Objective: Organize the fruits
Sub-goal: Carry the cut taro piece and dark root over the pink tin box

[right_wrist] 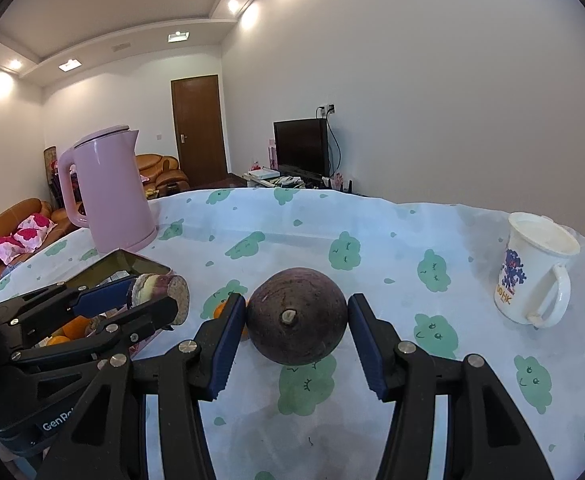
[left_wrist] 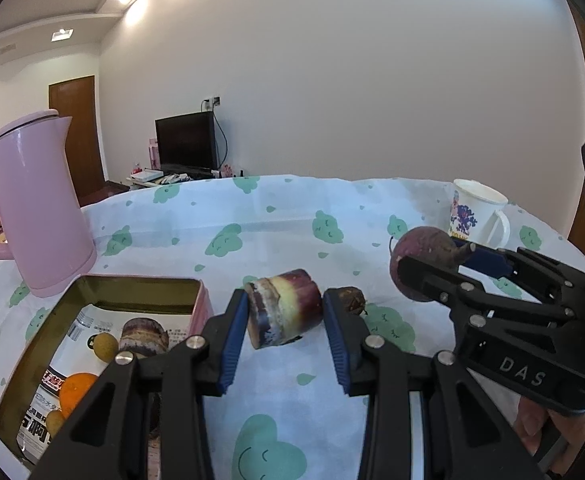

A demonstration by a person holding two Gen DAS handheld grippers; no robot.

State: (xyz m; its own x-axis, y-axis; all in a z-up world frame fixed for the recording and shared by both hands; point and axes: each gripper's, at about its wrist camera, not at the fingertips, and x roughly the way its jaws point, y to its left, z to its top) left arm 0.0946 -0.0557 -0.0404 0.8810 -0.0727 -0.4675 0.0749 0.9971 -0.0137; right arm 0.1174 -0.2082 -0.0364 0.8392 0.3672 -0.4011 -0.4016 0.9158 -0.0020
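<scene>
The left gripper [left_wrist: 285, 316] clamps a short, stiff purple-and-yellow sugarcane cylinder [left_wrist: 284, 312] just right of the gold-lined tin box [left_wrist: 104, 283], while the right gripper [right_wrist: 296, 322] pinches a round, dark purple, firm-looking fruit [right_wrist: 297, 316] across its widest part, which probably keeps it from rolling.

Our left gripper [left_wrist: 285, 322] clamped a sugarcane piece [left_wrist: 284, 312] at center. At eight o'clock sat the tin [left_wrist: 132, 286]; at three, our right gripper [left_wrist: 432, 268] gripped a purple fruit [left_wrist: 420, 250].

You face a white wall [right_wrist: 432, 100] with a dark television [right_wrist: 301, 146], a brown door [right_wrist: 199, 128], orange sofas [right_wrist: 160, 170] and lit ceiling spotlights [right_wrist: 233, 5].
</scene>
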